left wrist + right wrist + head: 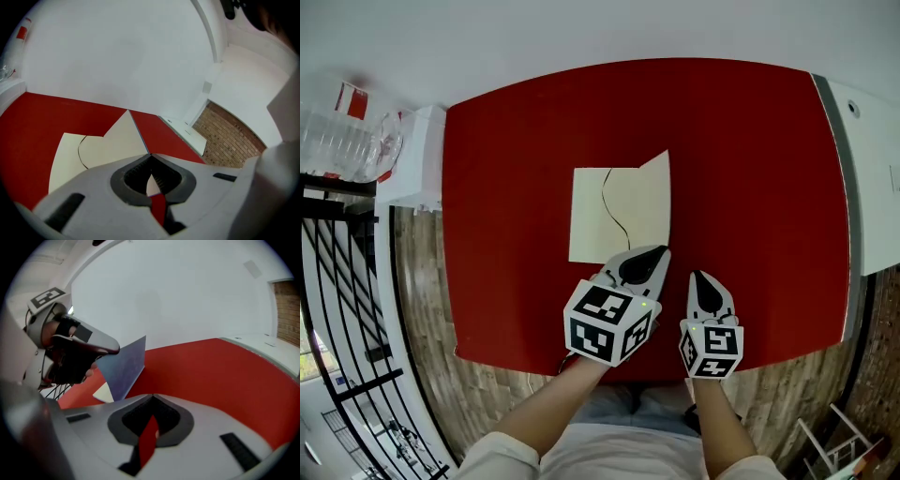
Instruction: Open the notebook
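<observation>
Head view: my left gripper point(656, 255) pinches the cream paper notebook point(598, 214) by its lifted cover point(652, 192), notebook at 12 o'clock; right gripper point(699, 277) closed, empty.

notebook point(614, 216) near edge: hidden under left gripper point(651, 259) | cover point(651, 202) corner: lost between its closed jaws | clear plastic thing point(342, 141): cut by left edge, kind unclear | arms point(548, 412): cut at bottom

notebook point(605, 211) on bench point(506, 187), centre | left gripper point(659, 253) touching notebook's 6 o'clock edge | right gripper point(699, 277) at 5 o'clock, off notebook
</observation>
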